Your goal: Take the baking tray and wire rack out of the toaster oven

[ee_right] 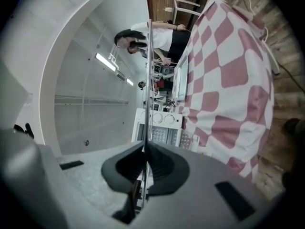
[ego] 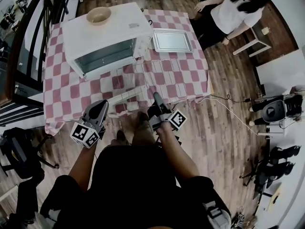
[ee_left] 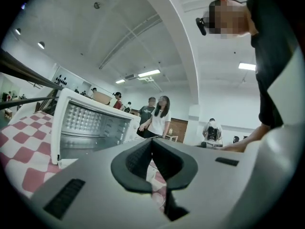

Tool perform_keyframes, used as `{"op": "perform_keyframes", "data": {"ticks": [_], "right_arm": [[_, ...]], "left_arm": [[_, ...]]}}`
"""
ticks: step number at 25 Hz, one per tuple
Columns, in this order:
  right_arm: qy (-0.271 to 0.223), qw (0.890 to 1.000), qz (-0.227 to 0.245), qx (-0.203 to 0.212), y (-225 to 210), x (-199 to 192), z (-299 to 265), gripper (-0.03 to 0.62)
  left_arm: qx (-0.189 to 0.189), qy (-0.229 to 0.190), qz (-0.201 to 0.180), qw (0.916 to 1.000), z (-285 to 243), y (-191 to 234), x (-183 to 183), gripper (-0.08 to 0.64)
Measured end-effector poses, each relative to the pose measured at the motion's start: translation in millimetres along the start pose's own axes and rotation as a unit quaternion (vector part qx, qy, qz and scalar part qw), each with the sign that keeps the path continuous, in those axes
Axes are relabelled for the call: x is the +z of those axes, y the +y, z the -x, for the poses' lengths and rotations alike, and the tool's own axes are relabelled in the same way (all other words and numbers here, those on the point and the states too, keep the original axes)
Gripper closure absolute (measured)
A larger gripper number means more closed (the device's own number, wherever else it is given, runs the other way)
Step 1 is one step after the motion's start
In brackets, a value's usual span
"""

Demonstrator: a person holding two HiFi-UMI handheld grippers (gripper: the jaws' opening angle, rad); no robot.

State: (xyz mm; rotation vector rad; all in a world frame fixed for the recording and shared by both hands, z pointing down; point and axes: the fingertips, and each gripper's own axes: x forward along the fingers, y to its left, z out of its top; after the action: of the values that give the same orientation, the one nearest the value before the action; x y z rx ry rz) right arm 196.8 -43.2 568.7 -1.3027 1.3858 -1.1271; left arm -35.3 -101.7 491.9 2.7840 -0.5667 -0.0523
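Observation:
The white toaster oven (ego: 102,46) stands on the checked table with its door folded down and its inside bare (ee_left: 90,128). To its right the baking tray (ego: 171,41) lies flat on the cloth. My right gripper (ego: 156,98) is shut on the wire rack (ee_right: 148,80), which shows edge-on as a thin line running out from between the jaws (ee_right: 147,144). In the head view the rack (ego: 145,80) hangs level over the table's near part. My left gripper (ego: 102,108) is near the table's front edge, shut (ee_left: 152,141) with nothing in it.
A tan bowl (ego: 98,15) sits on top of the oven. A person (ego: 233,8) sits at the table's far right corner. A cable (ego: 228,104) and black equipment (ego: 276,109) lie on the wooden floor to the right, and a black bag (ego: 19,151) to the left.

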Motion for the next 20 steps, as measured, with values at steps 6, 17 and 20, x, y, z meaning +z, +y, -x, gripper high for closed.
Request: {"op": "perform_keyframes", "data": {"ticks": [6,17,20], "right_arm": [[-0.029,0.999,-0.003,-0.015,-23.8,60.8,17.4,0.588],[-0.037,0.998,-0.03,-0.039,-83.9,173.1,7.0,0.588],[-0.033,0.997,-0.038,-0.051,-106.2,197.4,1.2,0.588]], "left_arm": [[-0.032,0.027,-0.001,0.9991,-60.9,-18.4,-10.4,0.565],[-0.021,0.059,0.009,0.998,-175.0,-38.3,-29.5,0.565],[-0.013,0.067,0.013,0.9976,-201.6,-44.0,-31.6,0.565]]}}
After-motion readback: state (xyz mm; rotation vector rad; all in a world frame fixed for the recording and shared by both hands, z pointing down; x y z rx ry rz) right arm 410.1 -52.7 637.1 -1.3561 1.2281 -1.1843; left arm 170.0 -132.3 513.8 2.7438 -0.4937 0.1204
